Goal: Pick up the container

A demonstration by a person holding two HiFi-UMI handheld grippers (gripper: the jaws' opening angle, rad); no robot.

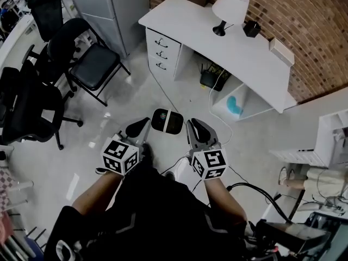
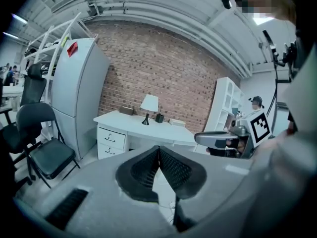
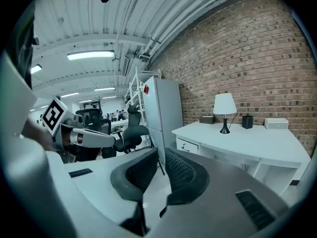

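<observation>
A lamp (image 1: 230, 7) stands on the desk (image 1: 234, 52), with chairs (image 1: 95, 64) left of it.

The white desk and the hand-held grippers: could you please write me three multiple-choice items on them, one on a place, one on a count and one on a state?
1. Where does the lamp stand?
A. on the floor
B. on a chair
C. on the white desk

2. How many drawers does the desk show?
A. three
B. one
C. six

3. How is the left hand-held gripper?
A. wide open
B. shut and empty
C. shut on the lamp

Answers:
1 C: its base rests on the desk top.
2 A: three handles sit one above another in the head view.
3 B: its pads meet with nothing between them.
</observation>
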